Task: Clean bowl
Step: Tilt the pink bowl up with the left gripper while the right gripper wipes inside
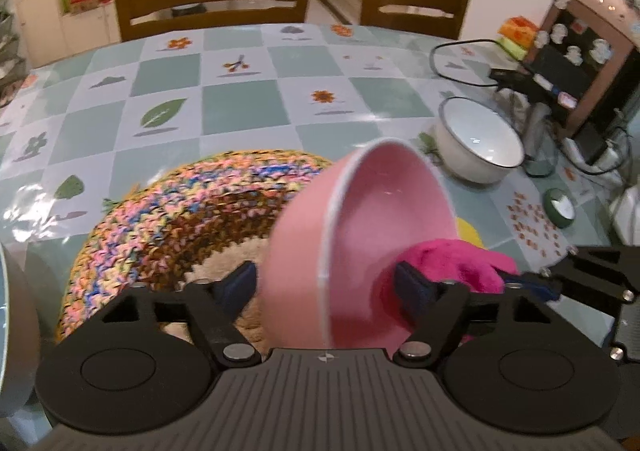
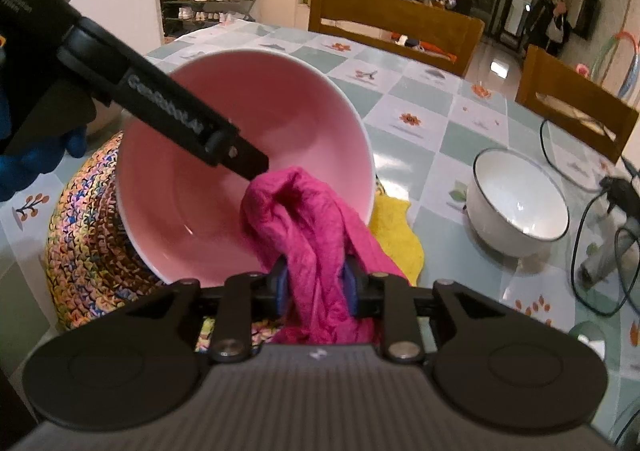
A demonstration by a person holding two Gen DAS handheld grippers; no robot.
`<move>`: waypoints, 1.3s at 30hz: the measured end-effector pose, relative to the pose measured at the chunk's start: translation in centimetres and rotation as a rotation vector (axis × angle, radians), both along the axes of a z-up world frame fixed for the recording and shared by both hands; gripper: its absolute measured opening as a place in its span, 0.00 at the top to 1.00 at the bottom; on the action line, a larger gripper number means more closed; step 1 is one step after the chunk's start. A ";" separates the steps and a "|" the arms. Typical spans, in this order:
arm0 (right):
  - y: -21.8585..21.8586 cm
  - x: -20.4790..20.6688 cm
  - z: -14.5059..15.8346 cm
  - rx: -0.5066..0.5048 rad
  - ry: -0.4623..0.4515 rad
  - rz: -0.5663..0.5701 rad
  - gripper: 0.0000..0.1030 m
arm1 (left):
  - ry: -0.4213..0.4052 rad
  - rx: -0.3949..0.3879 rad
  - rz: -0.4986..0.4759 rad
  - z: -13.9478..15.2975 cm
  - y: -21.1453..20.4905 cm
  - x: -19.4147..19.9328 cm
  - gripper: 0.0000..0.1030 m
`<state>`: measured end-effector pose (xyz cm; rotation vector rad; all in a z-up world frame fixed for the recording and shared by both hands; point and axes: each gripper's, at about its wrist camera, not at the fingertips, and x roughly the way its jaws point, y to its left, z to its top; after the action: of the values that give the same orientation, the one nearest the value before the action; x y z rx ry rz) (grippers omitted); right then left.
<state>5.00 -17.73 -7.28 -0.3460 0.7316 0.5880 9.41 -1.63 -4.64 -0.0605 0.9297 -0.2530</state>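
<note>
Now, starting at your left, the woven multicoloured mat (image 1: 168, 219) lies on the checked tablecloth (image 1: 240, 107), and your left gripper (image 1: 326, 283) is clenched on the pink bowl (image 1: 360, 235), one finger outside the wall and one inside. You hold the bowl tipped on its side above the mat's right part, its opening turned toward your right. In the right wrist view that gripper's finger (image 2: 240, 159) reaches down into the bowl (image 2: 224, 155), touching the top of the magenta cloth (image 2: 316, 235). Your right gripper (image 2: 316, 287) is clamped on that cloth, which is bunched between the blue pads and pressed against the bowl's lower inner wall near the rim. Just beyond the rim, a yellow cloth (image 2: 396, 239) lies flat on the table. Farther right stands a white bowl (image 2: 516, 211) with a dark rim, upright and well apart from the pink one. Black cables (image 2: 592, 251) trail past it at the table's right edge.
</note>
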 end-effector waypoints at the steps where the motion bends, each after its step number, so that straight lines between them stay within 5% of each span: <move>1: 0.1 -0.1 0.1 -0.008 -0.015 0.009 0.65 | -0.004 0.000 0.000 0.1 0.0 -0.1 0.36; 7: 0.7 -0.7 0.5 -0.071 -0.118 0.080 0.52 | -0.012 -0.010 -0.014 0.2 0.5 -0.5 0.40; 17: 1.4 -0.4 0.6 -0.179 -0.257 0.249 0.47 | -0.049 0.066 -0.073 0.1 -0.2 -1.9 0.40; 19: 1.4 0.0 0.6 -0.189 -0.265 0.280 0.50 | -0.057 0.081 -0.084 0.0 -0.3 -2.2 0.40; 22: 1.6 0.7 0.4 -0.209 -0.238 0.322 0.77 | -0.068 0.104 -0.102 0.0 -0.5 -2.6 0.40; 25: 1.8 1.3 0.5 -0.225 -0.221 0.335 0.87 | -0.080 0.130 -0.112 -0.2 -0.7 -3.0 0.40; 32: 3.3 2.0 1.2 -0.340 -0.322 0.436 0.88 | -0.096 0.171 -0.134 -0.7 -1.1 -3.4 0.39; 39: 4.2 2.2 -0.2 -0.487 -0.409 0.601 0.78 | -0.094 0.159 -0.150 -0.6 -0.9 -3.2 0.39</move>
<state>7.17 -13.55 -7.51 -1.1287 0.3552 0.8654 6.25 -2.52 -5.27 0.1669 0.8594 -0.3169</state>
